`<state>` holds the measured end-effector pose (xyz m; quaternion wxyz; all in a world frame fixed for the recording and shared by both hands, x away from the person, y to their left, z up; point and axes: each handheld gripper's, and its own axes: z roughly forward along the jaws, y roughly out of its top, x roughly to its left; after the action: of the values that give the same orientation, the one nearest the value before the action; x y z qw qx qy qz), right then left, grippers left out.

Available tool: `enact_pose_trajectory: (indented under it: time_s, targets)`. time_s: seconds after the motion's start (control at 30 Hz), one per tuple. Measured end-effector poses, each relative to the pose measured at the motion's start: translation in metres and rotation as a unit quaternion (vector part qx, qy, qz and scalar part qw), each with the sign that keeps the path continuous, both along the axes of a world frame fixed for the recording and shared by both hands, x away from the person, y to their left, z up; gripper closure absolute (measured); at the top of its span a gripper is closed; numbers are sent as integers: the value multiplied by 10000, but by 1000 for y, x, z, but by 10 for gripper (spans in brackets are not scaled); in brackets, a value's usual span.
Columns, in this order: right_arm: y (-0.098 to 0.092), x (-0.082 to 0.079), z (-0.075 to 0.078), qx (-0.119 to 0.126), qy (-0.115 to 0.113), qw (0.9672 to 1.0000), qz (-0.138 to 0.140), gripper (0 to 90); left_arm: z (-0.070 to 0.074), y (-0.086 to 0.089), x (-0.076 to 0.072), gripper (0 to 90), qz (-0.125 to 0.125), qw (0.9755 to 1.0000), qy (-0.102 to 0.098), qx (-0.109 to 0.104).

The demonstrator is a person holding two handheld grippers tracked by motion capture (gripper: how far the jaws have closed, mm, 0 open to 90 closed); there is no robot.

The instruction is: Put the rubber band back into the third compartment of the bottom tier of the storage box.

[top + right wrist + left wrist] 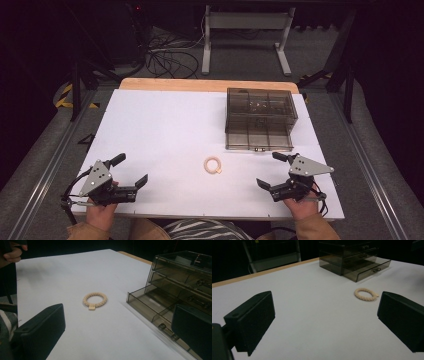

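Cream braided bracelet [213, 165] lies on the bench [165, 130] between my left tool [131, 176] and right tool [265, 171], both released; light, limp, so I'd pinch across its cord.

The left gripper [131, 174] sits at the near left of the bench, its jaws spread wide and holding nothing. The right gripper [272, 170] sits at the near right, jaws also wide apart and empty. Each hand grips its tool from below, both forearms entering from the near edge.
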<state>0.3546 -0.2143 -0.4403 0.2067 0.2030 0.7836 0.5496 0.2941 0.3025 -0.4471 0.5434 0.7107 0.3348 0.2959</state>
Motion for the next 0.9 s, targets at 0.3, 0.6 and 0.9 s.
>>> enact_pose_trajectory:
  time_s: [0.3,0.6,0.9]
  targets:
    - [0,0,0,-14,44,10000,-10,0,1,-3,-3,22,10,9998,-136,148]
    - [1,1,0,-6,95,10000,-5,1,2,-1,-4,22,21,9999,-130,87]
    - [5,5,3,-30,181,9998,0,4,2,-2,-4,22,34,9998,-125,121]
